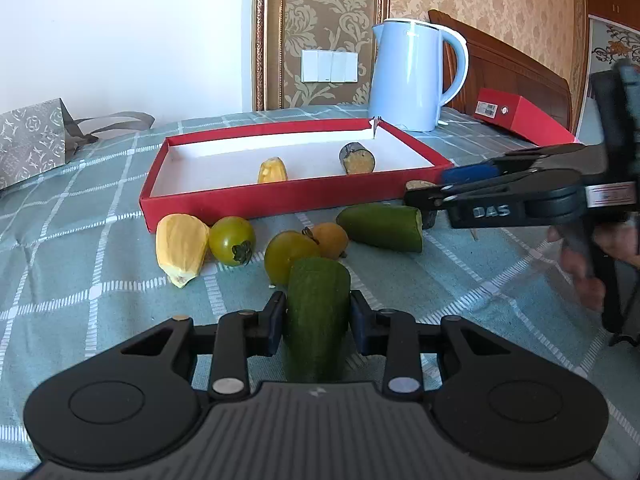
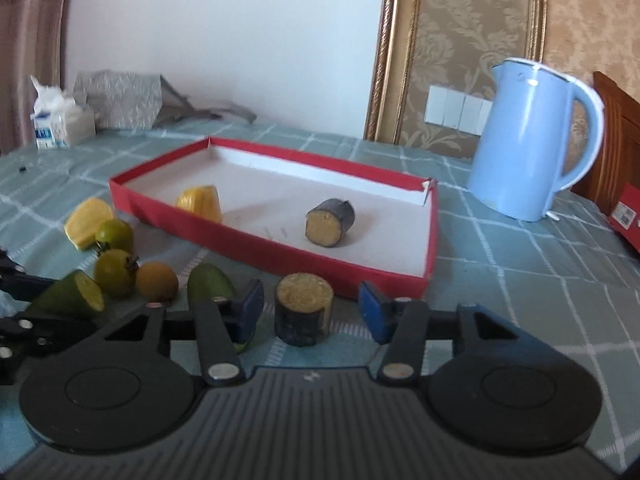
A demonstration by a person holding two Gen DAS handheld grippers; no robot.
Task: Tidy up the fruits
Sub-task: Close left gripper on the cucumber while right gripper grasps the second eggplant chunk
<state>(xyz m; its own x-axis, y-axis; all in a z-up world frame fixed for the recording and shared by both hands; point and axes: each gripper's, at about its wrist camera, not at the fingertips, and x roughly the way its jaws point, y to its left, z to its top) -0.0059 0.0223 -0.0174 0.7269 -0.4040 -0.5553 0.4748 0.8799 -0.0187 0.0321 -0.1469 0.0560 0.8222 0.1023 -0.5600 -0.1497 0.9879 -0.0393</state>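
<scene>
Only readable bit: "DAS" in pale letters on the black right gripper [image 1: 430, 200], right side of the left-wrist frame. Barcode label on the red box [image 1: 520, 114] (upper right) too small to read.

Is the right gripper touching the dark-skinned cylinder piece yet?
Apart. The right wrist view shows the right gripper open, tablecloth visible between each blue pad and the dark cylinder piece standing upright between them.
</scene>
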